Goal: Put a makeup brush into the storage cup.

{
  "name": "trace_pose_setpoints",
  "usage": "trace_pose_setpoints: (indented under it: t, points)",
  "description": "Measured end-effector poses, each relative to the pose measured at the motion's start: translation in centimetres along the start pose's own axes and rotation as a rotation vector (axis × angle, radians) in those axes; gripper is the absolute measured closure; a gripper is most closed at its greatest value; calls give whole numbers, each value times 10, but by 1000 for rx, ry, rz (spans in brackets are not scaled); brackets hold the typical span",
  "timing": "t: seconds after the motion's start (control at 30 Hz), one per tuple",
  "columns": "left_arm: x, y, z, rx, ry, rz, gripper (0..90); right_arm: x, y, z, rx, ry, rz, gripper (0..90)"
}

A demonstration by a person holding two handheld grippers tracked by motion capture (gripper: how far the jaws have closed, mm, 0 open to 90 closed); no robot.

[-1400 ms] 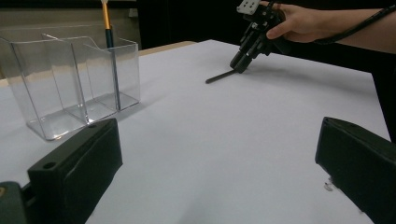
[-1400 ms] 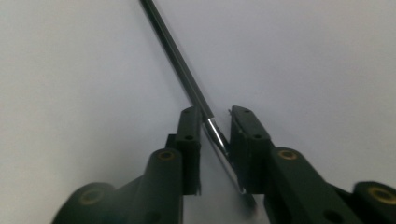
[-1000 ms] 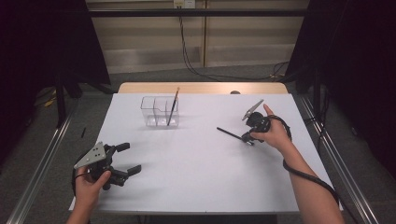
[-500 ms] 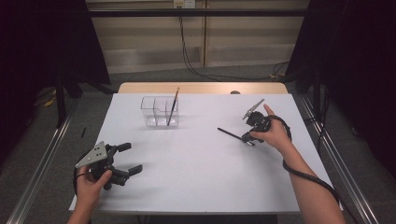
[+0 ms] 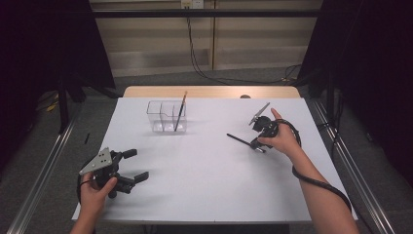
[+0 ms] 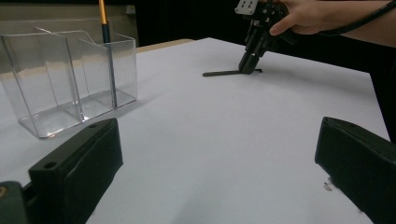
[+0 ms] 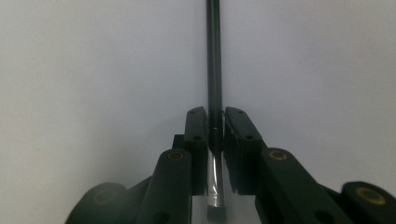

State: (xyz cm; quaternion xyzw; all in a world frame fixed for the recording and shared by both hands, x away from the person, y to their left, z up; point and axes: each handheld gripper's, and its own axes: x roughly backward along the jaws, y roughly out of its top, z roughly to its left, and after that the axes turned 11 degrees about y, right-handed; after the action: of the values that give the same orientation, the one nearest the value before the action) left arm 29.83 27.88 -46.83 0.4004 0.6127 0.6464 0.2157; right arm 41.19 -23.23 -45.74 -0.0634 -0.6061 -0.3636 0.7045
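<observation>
I'm seeing a matt black brush handle (image 7: 214, 70) with a shiny metal ferrule, sitting between the right gripper's (image 7: 215, 122) matt black plastic jaws. The table (image 5: 204, 161) is looking smooth, matt white; the organiser (image 6: 65, 79) is gleaming clear, glossy plastic.

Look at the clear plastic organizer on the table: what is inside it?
One orange-handled brush stands leaning in a right-hand compartment of the clear organizer; the other compartments look empty. Its tip rests at the bottom, though the walls blur it.

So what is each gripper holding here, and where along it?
The right gripper is shut on the black brush near its metal ferrule end. The left gripper is open, holding nothing.
</observation>
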Motion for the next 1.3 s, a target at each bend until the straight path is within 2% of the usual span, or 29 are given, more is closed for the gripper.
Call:
trace_pose_setpoints:
  t: [0.2, 0.3, 0.43, 0.47, 0.5, 0.57, 0.63, 0.77, 0.97, 1.03, 1.3]
  points:
    - [0, 0, 0, -2, 3, 2, 7, 0, 2, 0, -1, -10, 16, 843]
    - [0, -1, 0, 1, 3, 4, 8, -1, 3, 3, 22, -28, 24, 845]
    - [1, 1, 0, -1, 2, 2, 9, -1, 2, 4, 13, -34, 18, 846]
    - [1, 1, -1, -3, 3, 1, 9, 0, 0, 4, -12, -28, 7, 846]
    - [1, 0, 0, -3, 7, 2, 9, 0, 0, 4, -12, -28, 7, 846]
    - [2, 0, 0, -4, 8, 5, 9, 4, -5, 3, -18, 0, -3, 846]
    - [1, -1, 0, 2, 7, 3, 9, 5, -7, 3, -16, -6, -2, 846]
    - [1, 1, 0, -4, 7, 4, 9, 14, -13, 7, -27, 11, -25, 846]
    - [1, 2, -2, -6, 6, 5, 9, 20, -16, 17, -6, 38, -55, 846]
    - [0, 2, -3, -7, 4, 4, 8, 21, -16, 22, 22, 42, -59, 846]
    - [-2, 4, -4, -9, -1, 12, 8, 23, -15, 35, 73, 65, -69, 846]
